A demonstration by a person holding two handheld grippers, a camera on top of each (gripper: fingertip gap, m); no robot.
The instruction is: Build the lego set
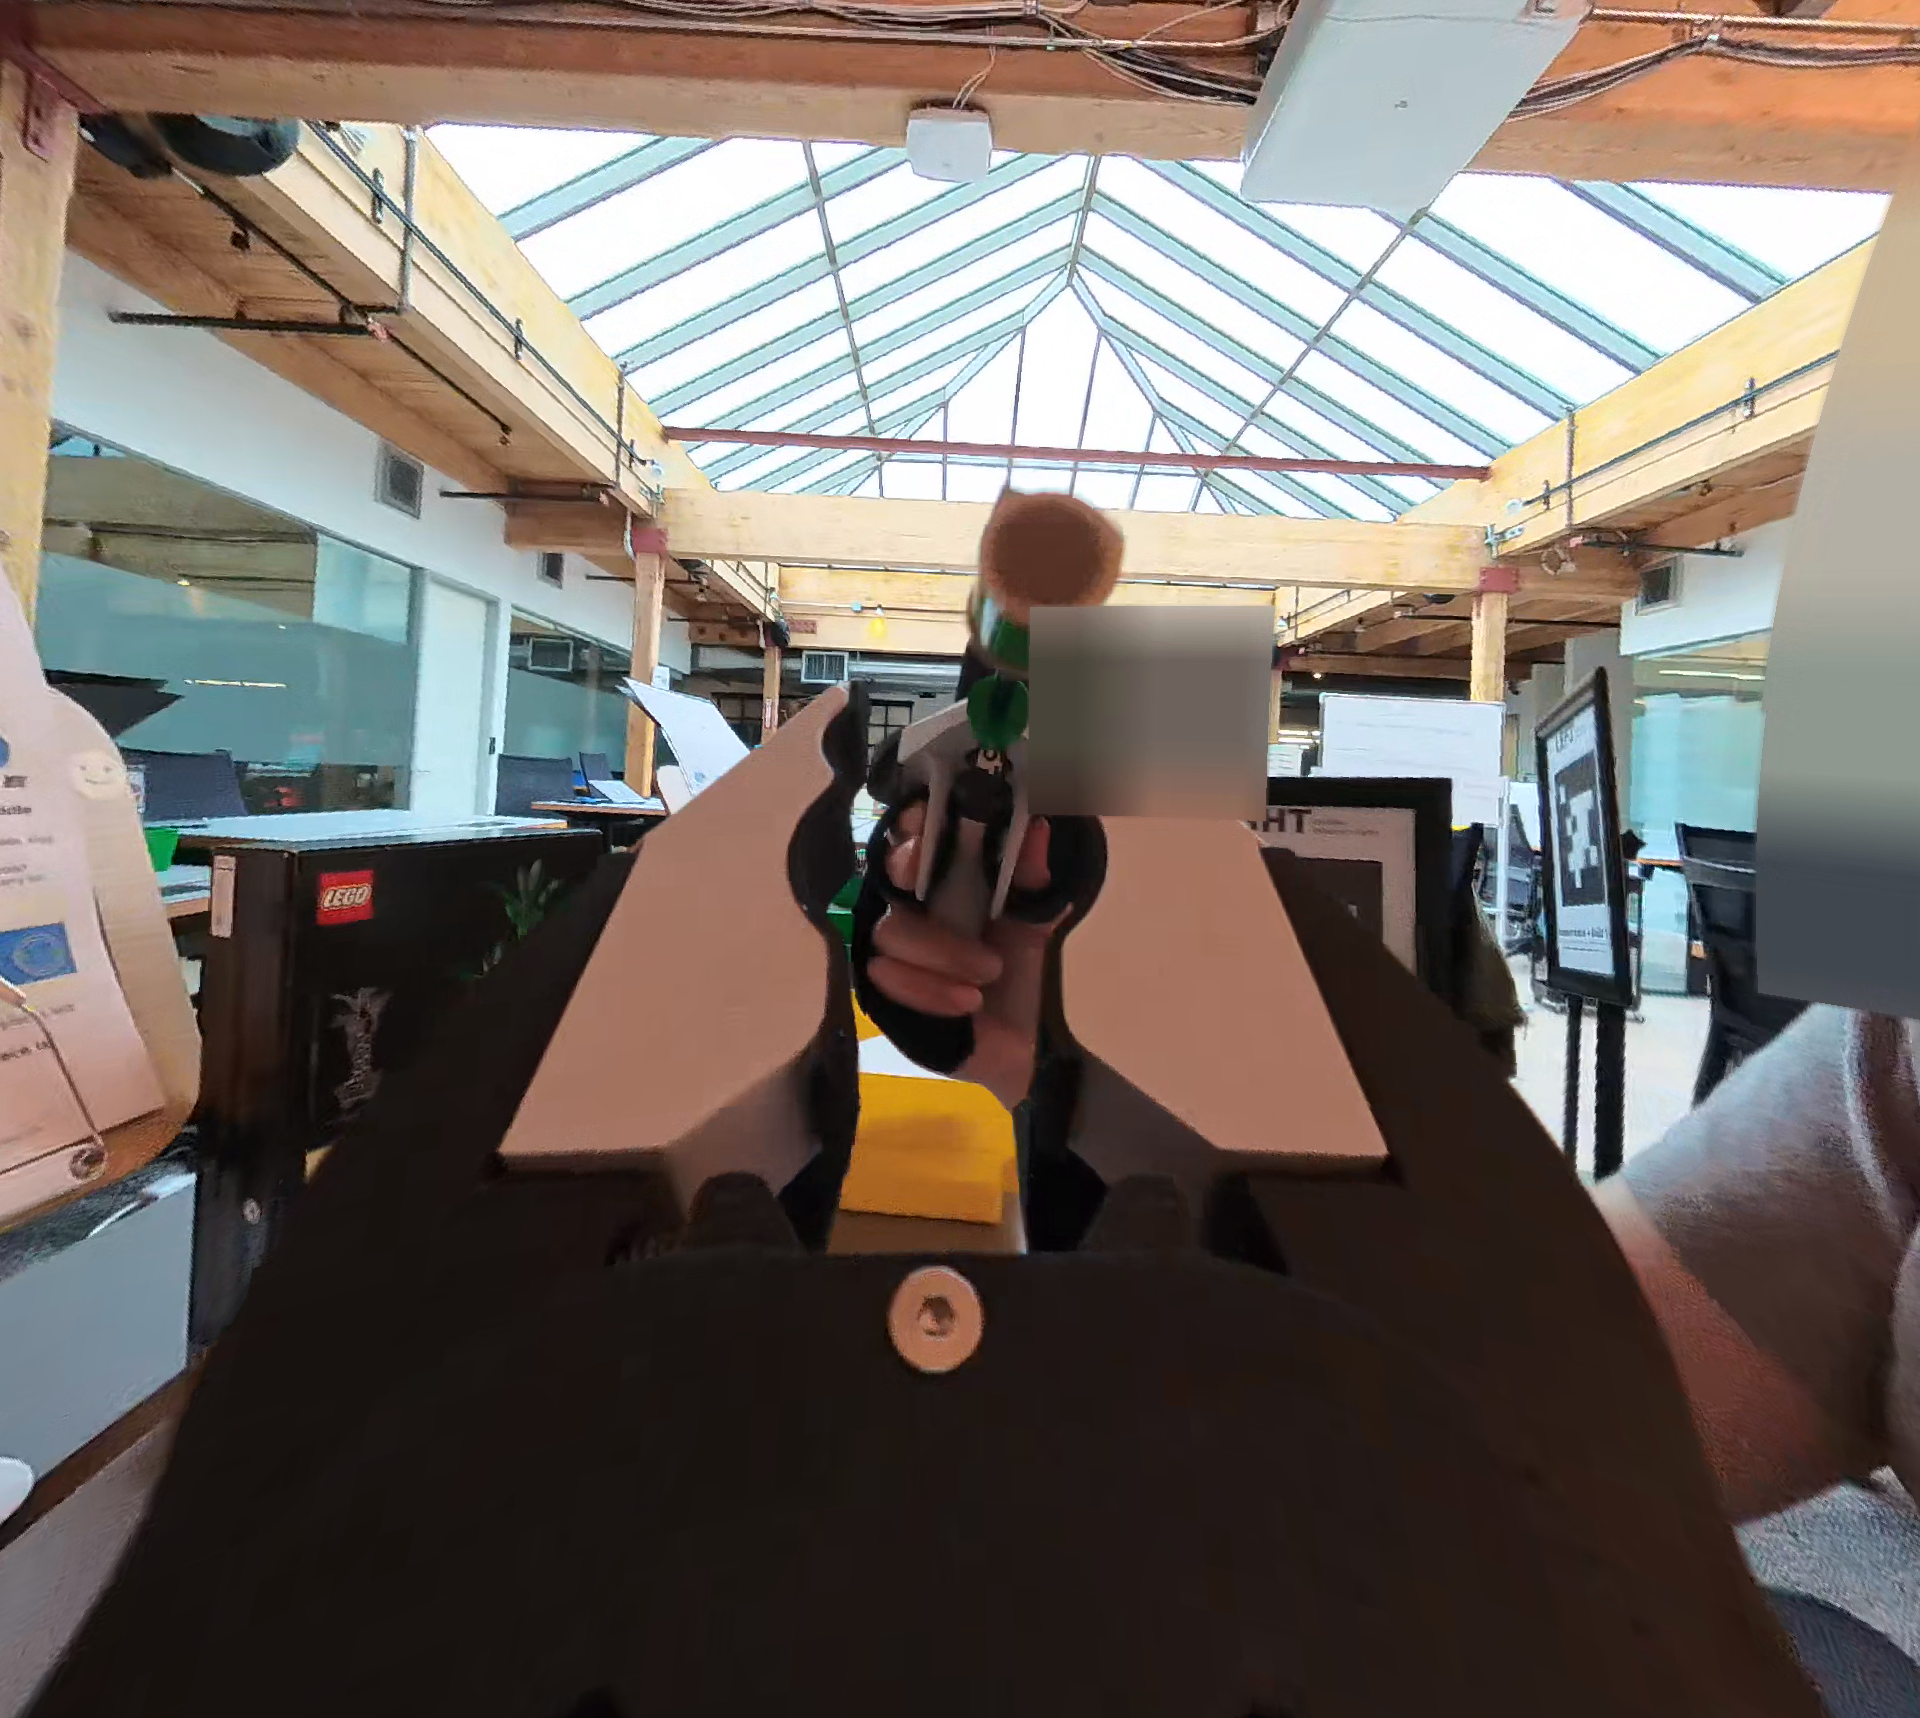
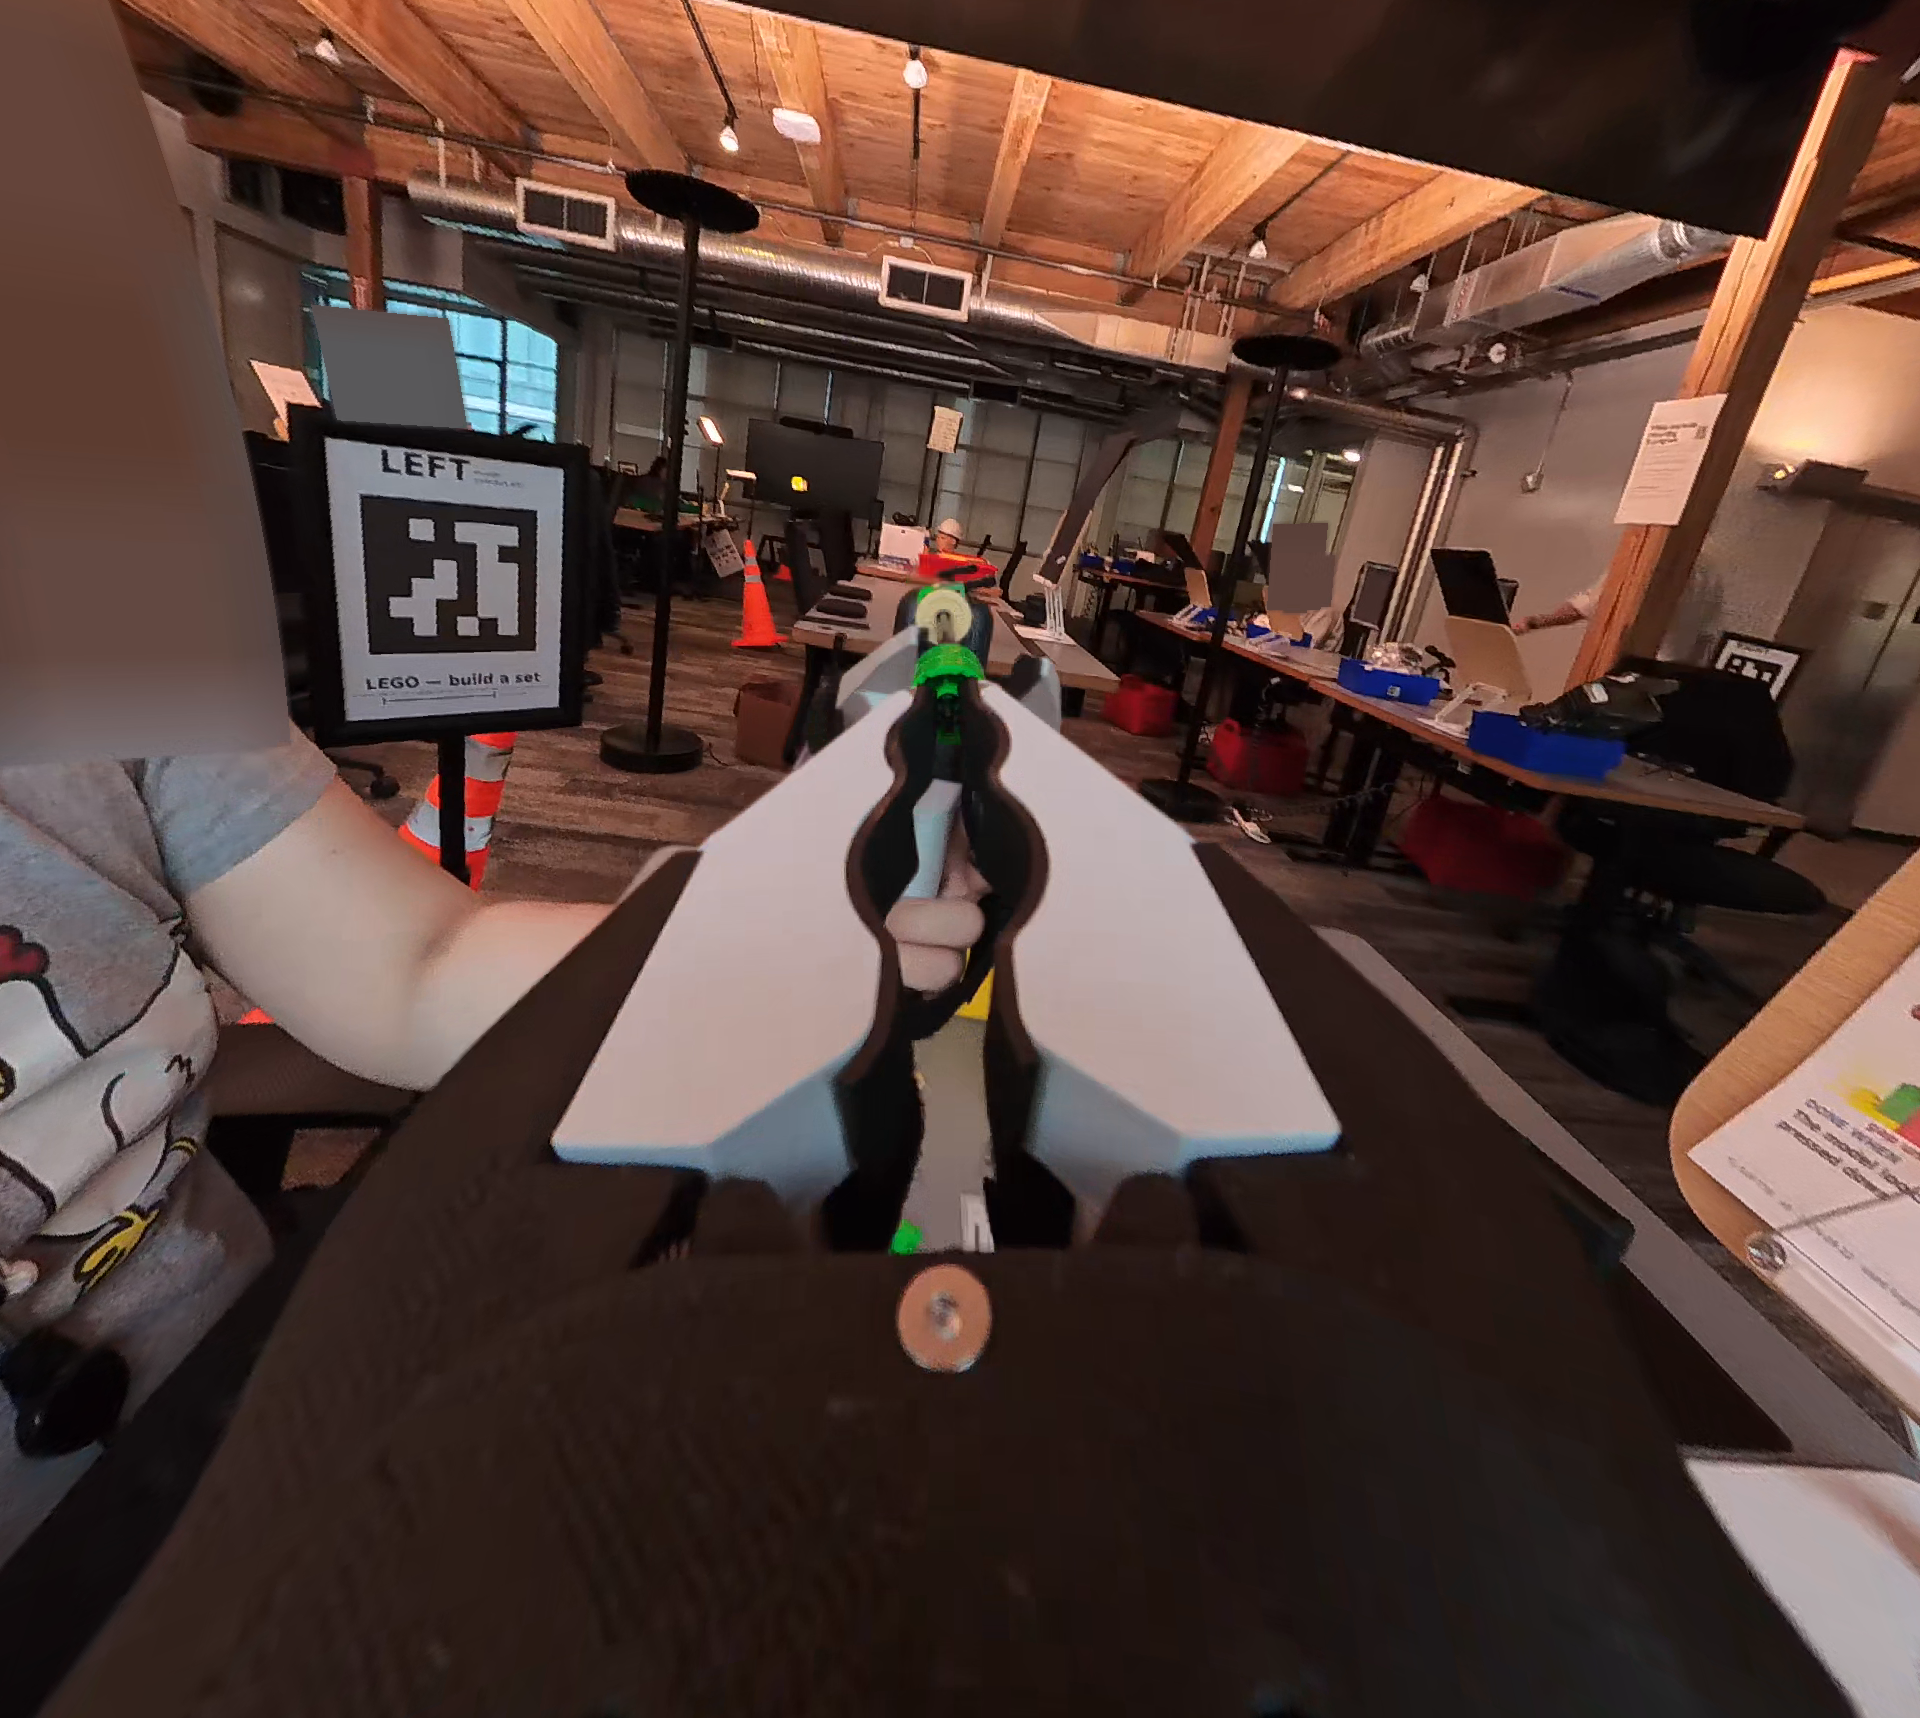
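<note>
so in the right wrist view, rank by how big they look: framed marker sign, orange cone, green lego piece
1. framed marker sign
2. orange cone, though it stands farther off
3. green lego piece, near the right gripper tips

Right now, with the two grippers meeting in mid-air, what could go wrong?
1. The small green lego piece with a round cap is pinched only at the tips of the right gripper, off the table; it might slip and fall.
2. The left gripper is open and very close; closing off-centre could knock the piece loose or hit the right gripper.
</note>
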